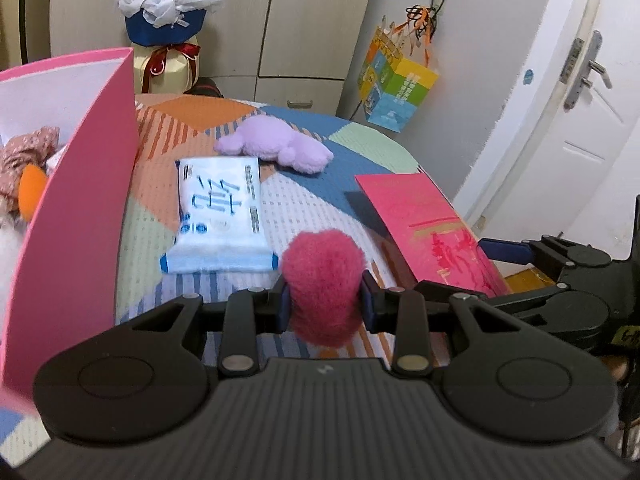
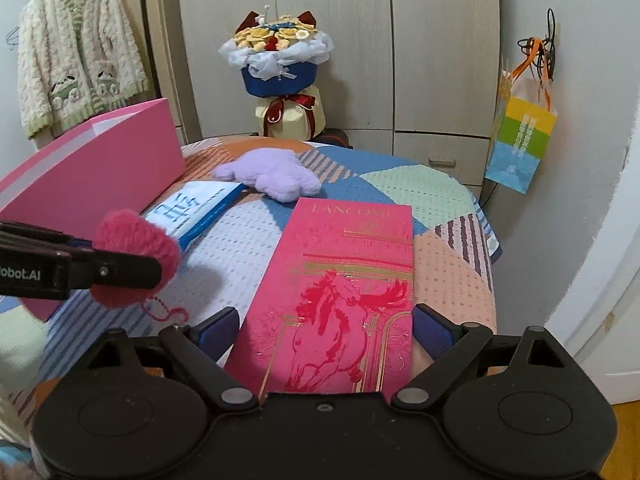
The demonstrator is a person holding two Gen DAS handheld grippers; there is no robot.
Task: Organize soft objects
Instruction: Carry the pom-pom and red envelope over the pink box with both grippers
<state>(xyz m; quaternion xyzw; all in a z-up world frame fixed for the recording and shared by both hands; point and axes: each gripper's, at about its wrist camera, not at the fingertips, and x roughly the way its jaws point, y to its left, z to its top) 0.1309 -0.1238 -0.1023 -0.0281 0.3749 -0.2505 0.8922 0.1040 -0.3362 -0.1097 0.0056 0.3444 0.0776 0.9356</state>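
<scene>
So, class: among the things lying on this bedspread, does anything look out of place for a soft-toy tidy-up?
Yes: the flat pink Lancome envelope is stiff card, not soft, lying between the open right gripper's fingers. Nothing looks spilled or damaged.

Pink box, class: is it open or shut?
Open: the pink box has no lid on, and soft items show inside.

Home bedroom, wardrobe (image 2: 360, 40), hanging cardigan (image 2: 76, 52)
</scene>
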